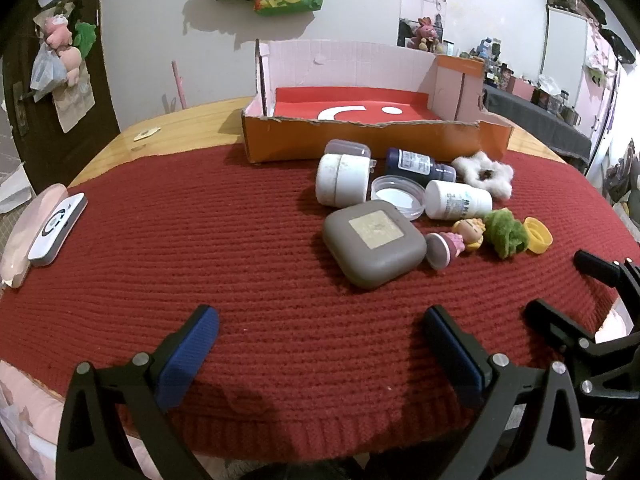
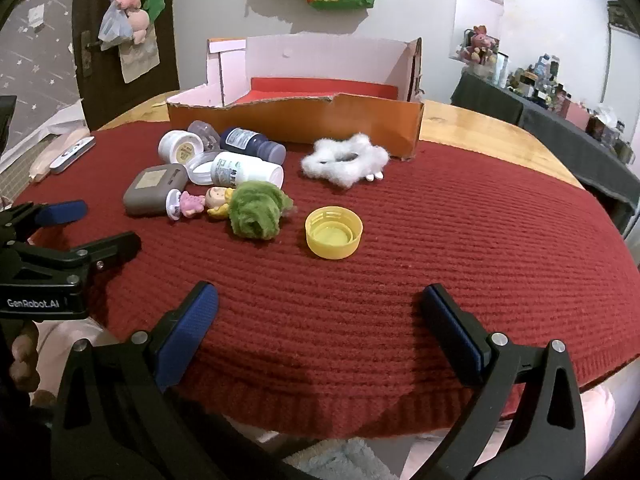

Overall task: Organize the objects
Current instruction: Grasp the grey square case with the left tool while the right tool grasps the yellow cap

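On the red knitted mat point(image 2: 440, 220), just near of the orange cardboard box point(image 2: 320, 120), lies a loose cluster of small things, none yet in the box. I count one grey square case point(image 1: 374, 244), one white jar point(image 1: 342, 180), two bottles (dark blue point(image 1: 418, 164) and white point(image 1: 458, 200)), one clear round lid point(image 1: 397, 196), one doll figure point(image 1: 460, 236), one green fuzzy ball point(image 2: 256, 210), one white fluffy star point(image 2: 344, 158) and one yellow cap point(image 2: 334, 232).

All look light. The fuzzy pieces should squash softly, so pinch their middles; the bottles and jar seem hard and slippery, best taken across their bodies; the cap by its rim.

Left gripper point(image 1: 320, 356) and right gripper point(image 2: 320, 344) both hover spread wide, holding nothing.
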Tool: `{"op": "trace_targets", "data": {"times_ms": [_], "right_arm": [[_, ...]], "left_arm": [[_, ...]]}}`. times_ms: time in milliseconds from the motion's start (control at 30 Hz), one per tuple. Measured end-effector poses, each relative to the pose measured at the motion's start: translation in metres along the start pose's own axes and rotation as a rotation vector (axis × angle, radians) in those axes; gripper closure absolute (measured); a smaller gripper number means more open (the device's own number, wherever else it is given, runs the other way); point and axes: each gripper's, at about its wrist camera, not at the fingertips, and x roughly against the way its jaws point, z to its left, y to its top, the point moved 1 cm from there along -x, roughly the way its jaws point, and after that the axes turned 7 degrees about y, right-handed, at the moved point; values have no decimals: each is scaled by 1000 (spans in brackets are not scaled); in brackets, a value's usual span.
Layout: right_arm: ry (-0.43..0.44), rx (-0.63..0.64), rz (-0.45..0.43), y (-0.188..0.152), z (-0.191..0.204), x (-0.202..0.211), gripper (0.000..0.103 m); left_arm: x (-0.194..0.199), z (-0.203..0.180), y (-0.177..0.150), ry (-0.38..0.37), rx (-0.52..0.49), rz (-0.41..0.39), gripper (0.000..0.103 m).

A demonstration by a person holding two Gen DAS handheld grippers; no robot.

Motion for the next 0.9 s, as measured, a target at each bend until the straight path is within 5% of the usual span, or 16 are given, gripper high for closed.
{"op": "trace_targets", "data": {"times_ms": [433,600,900], "right_arm": [[16,25,-33,22,-1,9,0],[35,-36,14,27,-13,-2,22],[31,-43,40,26,-19,-12,40]], "left_arm": [[1,4,17,-18,3,-6,1],[1,1,26,-36,-21,-21,9],[-5,-6,32,-64,-58,-24,14]]}}
